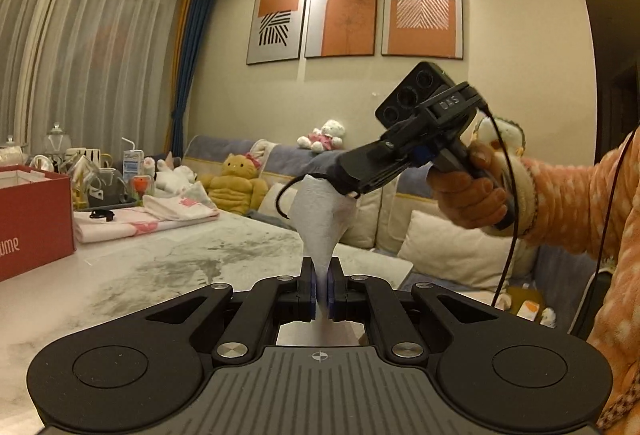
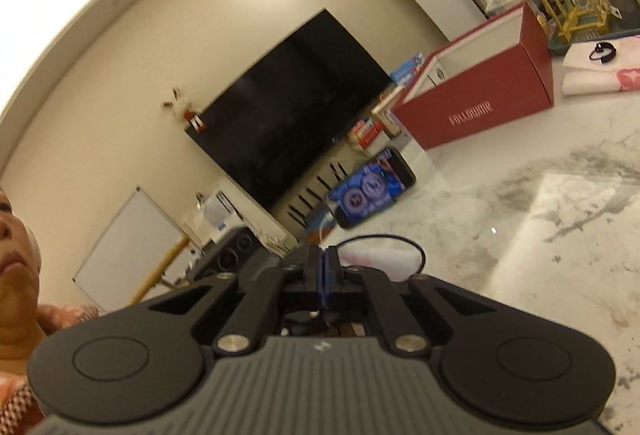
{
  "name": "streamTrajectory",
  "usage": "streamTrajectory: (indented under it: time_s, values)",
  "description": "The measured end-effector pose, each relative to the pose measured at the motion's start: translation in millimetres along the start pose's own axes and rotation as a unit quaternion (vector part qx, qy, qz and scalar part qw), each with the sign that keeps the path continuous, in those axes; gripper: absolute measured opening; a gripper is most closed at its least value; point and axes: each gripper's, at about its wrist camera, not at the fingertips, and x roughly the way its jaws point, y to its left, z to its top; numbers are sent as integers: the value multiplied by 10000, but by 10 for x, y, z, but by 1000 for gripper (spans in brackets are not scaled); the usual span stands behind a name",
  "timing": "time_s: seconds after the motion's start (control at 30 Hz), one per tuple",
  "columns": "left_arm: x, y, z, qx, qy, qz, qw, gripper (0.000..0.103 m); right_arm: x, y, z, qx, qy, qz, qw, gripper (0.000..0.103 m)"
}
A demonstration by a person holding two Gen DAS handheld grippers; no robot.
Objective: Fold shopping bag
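The white shopping bag [image 1: 322,219] hangs above the marble table [image 1: 160,275], bunched into a cone between both grippers. My left gripper [image 1: 320,271] is shut on its narrow lower end. My right gripper [image 1: 347,190], held in a hand with an orange sleeve, is shut on the bag's wide upper end. A black cord loop [image 1: 280,200] dangles from that upper end. In the right wrist view, my right gripper [image 2: 323,256] has its jaws pressed together, and a patch of white and pink bag [image 2: 372,262] with the black loop [image 2: 400,238] shows just beyond the tips.
A red box [image 1: 32,219] [image 2: 480,107] stands on the table's left. Folded pink-and-white bags [image 1: 160,215] [image 2: 600,67] lie behind it near glassware. A lit phone [image 2: 372,191] leans at the table edge. A sofa with plush toys [image 1: 236,183] sits beyond.
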Motion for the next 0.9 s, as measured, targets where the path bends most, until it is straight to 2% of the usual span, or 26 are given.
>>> streamTrajectory:
  time_s: [0.27, 0.4, 0.53, 0.63, 0.77, 0.87, 0.9]
  values:
    - [105, -210, 50, 599, 234, 105, 9979, 5, 134, 185, -39, -497, 418, -519, 9965, 1]
    - [133, -197, 60, 589, 309, 220, 9975, 5, 205, 276, -53, -745, 617, -784, 9922, 1]
    - [132, -149, 94, 416, 126, 156, 9989, 5, 255, 359, -69, -977, 768, -1030, 9869, 1]
    - [87, -42, 72, 104, -16, 126, 9999, 5, 167, 383, -87, -1084, 606, -1150, 9856, 5]
    - [21, 70, 39, -182, -234, 138, 9995, 5, -106, 390, -98, -1070, -38, -1244, 9864, 17]
    - [10, 76, 29, -169, -344, 171, 9991, 5, -309, 348, -123, -851, -718, -1191, 9866, 43]
    - [18, 66, 27, -126, -342, 182, 9992, 5, -359, 321, -134, -732, -896, -1117, 9870, 46]
